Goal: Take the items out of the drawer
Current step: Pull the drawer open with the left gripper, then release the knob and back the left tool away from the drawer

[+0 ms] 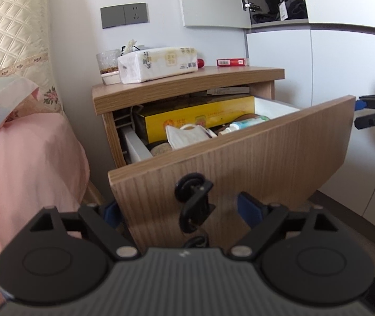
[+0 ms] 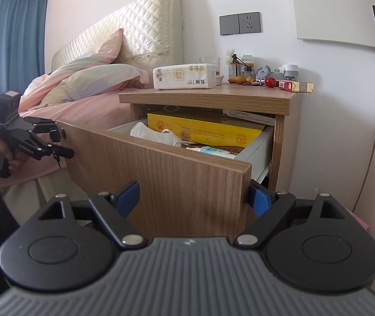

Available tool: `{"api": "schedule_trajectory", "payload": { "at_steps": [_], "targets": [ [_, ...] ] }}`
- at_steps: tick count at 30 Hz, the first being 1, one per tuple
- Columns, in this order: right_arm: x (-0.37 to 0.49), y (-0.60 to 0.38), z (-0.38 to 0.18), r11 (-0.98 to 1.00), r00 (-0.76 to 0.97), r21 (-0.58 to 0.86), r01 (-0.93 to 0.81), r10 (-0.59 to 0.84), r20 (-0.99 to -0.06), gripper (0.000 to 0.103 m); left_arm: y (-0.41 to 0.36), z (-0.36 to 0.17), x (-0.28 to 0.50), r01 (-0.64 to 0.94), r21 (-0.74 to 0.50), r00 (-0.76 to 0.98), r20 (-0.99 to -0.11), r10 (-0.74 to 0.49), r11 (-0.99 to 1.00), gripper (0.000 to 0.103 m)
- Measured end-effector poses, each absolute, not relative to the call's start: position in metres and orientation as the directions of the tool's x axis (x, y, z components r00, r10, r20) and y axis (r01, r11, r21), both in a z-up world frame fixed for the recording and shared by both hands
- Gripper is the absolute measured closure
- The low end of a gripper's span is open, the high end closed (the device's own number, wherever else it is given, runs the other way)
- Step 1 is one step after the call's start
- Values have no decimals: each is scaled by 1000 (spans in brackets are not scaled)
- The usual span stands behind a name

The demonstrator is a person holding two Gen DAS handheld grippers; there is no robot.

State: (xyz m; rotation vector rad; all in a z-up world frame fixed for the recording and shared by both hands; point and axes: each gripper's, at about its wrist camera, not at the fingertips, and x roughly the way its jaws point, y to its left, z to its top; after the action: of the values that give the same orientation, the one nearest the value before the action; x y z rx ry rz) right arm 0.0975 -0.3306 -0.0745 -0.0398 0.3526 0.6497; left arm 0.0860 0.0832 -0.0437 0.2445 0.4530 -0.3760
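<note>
left wrist view: white mask and bottle lie before yellow box.

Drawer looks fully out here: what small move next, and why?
Probably lift the right gripper over the drawer front toward the white mask. Both grippers are open and empty, the drawer stands open, and the mask lies on top, nearest the front.

The drawer front is light wood with vertical grain and a black ring pull. Inside lie a yellow box with red print and a white face mask. The bedsheet is pink, the headboard cream, quilted in diamonds, the curtain blue.
</note>
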Motion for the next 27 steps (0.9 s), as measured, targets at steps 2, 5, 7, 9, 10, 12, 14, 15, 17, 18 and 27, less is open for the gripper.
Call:
{"api": "schedule_trajectory", "payload": {
  "at_steps": [2,5,7,9,10,12,14,15,17,18,27],
  "targets": [
    [93,-330,-74,798,738,73,-599,585,-336,14,83,-43,82,400,143,830,-475,-292,905,13],
    [87,-331,-74,793,733,75,-605,591,-337,14,83,-42,77,403,142,827,-480,-293,904,13],
    [85,-332,-74,791,731,73,-607,592,-338,14,82,-42,74,403,145,826,-484,-290,904,13],
    [84,-332,-74,789,729,75,-610,595,-338,14,82,-42,73,402,142,824,-486,-290,905,14],
    [84,-333,-74,789,729,74,-610,596,-337,14,82,-41,72,400,142,824,-488,-288,905,14],
    [83,-332,-74,792,733,73,-606,592,-335,14,81,-41,73,399,147,820,-500,-280,905,14],
    [82,-330,-74,807,750,75,-585,574,-330,15,80,-40,72,398,150,819,-502,-277,905,14],
    [81,-328,-74,817,760,70,-573,561,-328,15,81,-39,72,396,146,821,-499,-278,907,13],
    [78,-325,-71,832,780,59,-551,539,-318,15,80,-37,72,389,146,825,-495,-274,910,13],
    [76,-324,-69,840,790,53,-540,528,-313,15,79,-37,71,385,152,826,-496,-266,910,13],
    [60,-323,-45,892,865,105,-439,451,-219,16,78,-19,57,306,149,871,-442,-214,940,9]
  ]
}}
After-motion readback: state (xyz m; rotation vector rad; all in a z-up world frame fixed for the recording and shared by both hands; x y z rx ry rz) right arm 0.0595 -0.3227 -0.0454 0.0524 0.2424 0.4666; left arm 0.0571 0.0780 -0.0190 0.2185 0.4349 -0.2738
